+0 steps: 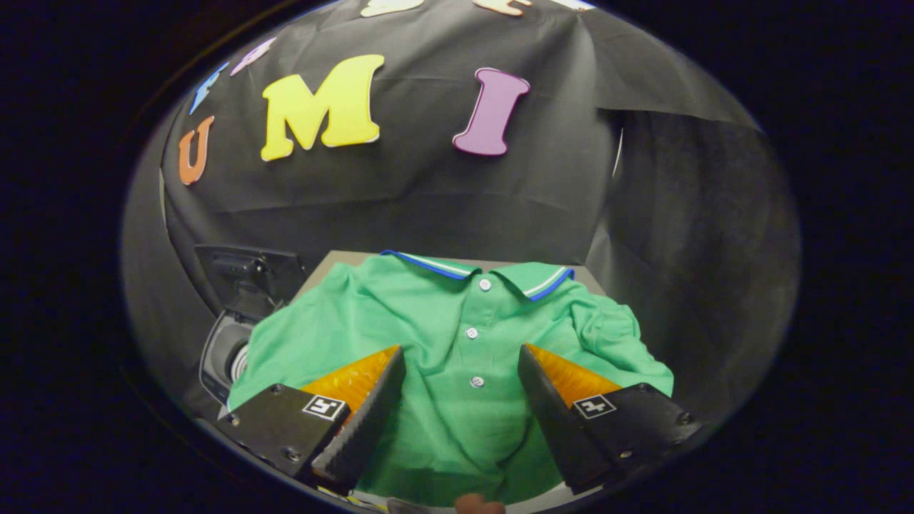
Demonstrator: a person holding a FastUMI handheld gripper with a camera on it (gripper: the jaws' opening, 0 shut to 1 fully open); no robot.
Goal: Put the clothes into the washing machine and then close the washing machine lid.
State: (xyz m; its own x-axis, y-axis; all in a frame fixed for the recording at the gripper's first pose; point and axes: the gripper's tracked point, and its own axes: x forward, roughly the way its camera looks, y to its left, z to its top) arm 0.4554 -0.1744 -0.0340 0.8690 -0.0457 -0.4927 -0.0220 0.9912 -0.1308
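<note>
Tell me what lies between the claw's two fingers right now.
In the gripper view, the open claw has the green polo shirt between its fingers: the button placket runs up the gap. Neither finger visibly presses on it.

**Gripper held with its fingers spread wide**

The gripper point(460, 375) points forward and slightly down, its two fingers set well apart with a broad gap between them. Neither finger presses on anything; their ribbed inner faces look toward each other across the gap and grip nothing. The left finger point(368, 414) and the right finger point(546, 414) angle inward toward their tips, each running back to a block that carries a small square marker. Low between the two blocks, part of a fingertip point(480, 505) peeks in.
</note>
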